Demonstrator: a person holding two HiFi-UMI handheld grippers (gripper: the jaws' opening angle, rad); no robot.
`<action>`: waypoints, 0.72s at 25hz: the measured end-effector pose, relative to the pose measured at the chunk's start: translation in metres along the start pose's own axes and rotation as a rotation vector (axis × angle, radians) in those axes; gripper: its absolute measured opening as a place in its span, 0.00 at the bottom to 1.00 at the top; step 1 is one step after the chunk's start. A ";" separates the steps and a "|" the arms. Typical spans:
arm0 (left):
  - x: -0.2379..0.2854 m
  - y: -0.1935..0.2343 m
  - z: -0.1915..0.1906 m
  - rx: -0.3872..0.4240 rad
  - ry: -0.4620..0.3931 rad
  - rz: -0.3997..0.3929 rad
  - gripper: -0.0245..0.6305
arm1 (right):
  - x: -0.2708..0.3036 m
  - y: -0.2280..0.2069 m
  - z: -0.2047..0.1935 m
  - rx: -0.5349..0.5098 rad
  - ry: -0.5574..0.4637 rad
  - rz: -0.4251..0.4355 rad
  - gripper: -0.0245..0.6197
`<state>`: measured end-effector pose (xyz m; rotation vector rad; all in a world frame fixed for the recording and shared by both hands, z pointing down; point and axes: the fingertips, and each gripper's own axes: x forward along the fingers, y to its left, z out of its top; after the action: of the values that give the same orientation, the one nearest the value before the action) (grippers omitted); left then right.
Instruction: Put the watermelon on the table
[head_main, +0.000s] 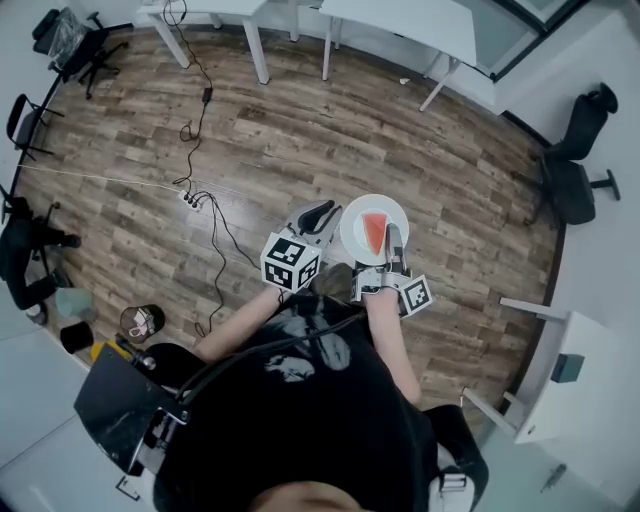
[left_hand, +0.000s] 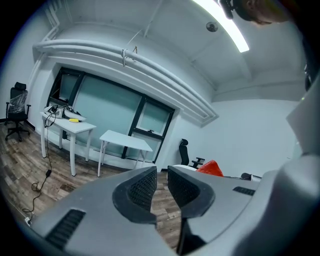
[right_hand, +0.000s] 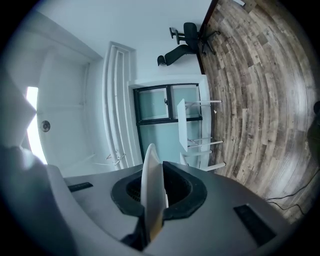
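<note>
The person's black shirt (head_main: 330, 400) fills the bottom of the head view, with both arms reaching forward. The right gripper (head_main: 393, 238) is clamped on the near rim of a white plate (head_main: 349, 232), held roughly level above the wood floor (head_main: 130, 200). Seen edge-on in the right gripper view, the rim is pinched between the pads. The watermelon (head_main: 374, 231) – a red wedge – lies loose on the plate. The left gripper (head_main: 322, 212) hangs just beside the plate, its jaws only slightly parted with nothing between them.

The wedge is probably light, but slick and soft, so it could slide if the plate tips. A stiff rim pinched at one edge wants steady carrying, perhaps to a white table (head_main: 400, 18).
</note>
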<state>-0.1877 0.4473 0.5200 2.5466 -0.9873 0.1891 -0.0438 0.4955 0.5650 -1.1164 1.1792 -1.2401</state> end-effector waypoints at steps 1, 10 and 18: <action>0.000 -0.002 -0.005 -0.004 0.008 0.000 0.15 | -0.006 -0.004 0.001 0.004 -0.002 -0.004 0.08; 0.097 0.051 0.017 -0.032 0.048 0.018 0.15 | 0.094 -0.025 0.047 0.040 -0.013 -0.035 0.08; 0.263 0.067 0.104 -0.033 0.007 0.005 0.15 | 0.239 0.019 0.148 -0.008 0.032 0.063 0.08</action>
<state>-0.0395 0.1972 0.5162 2.5126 -0.9859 0.1814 0.1007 0.2540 0.5503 -1.0608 1.2360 -1.2096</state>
